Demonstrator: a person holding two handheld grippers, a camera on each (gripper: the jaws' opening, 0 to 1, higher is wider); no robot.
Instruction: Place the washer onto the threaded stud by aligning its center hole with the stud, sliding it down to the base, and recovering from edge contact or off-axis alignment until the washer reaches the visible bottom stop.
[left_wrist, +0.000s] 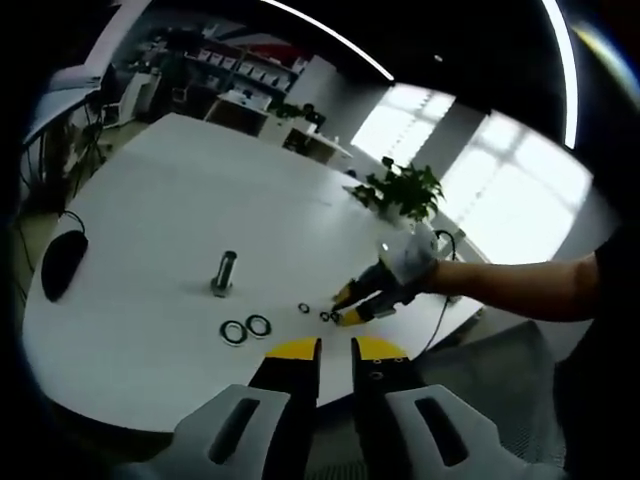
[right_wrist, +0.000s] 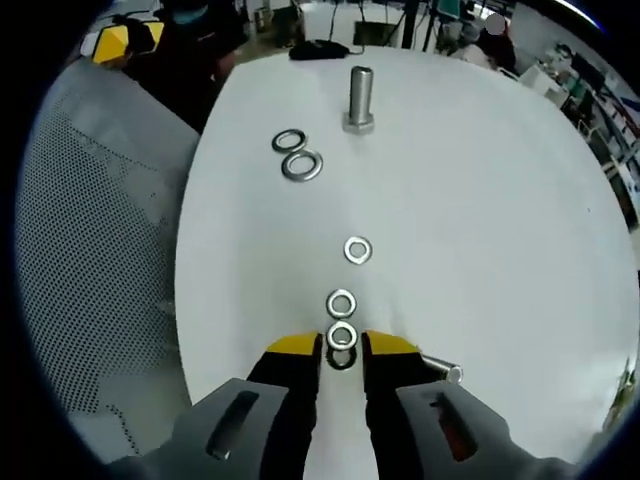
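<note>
Right tongs (right_wrist: 341, 352) over white table (right_wrist: 480, 200)

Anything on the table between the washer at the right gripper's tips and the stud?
Two more washers lie flat along the line from the nearest washer at the right gripper to the stud; lifted, it clears them.

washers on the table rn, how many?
5: two touching, left of the stud at and; a line at, the last between the right gripper tips.

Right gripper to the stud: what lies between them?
In the right gripper view, three small washers lie in a line from the right gripper toward the stud, then bare table.
</note>
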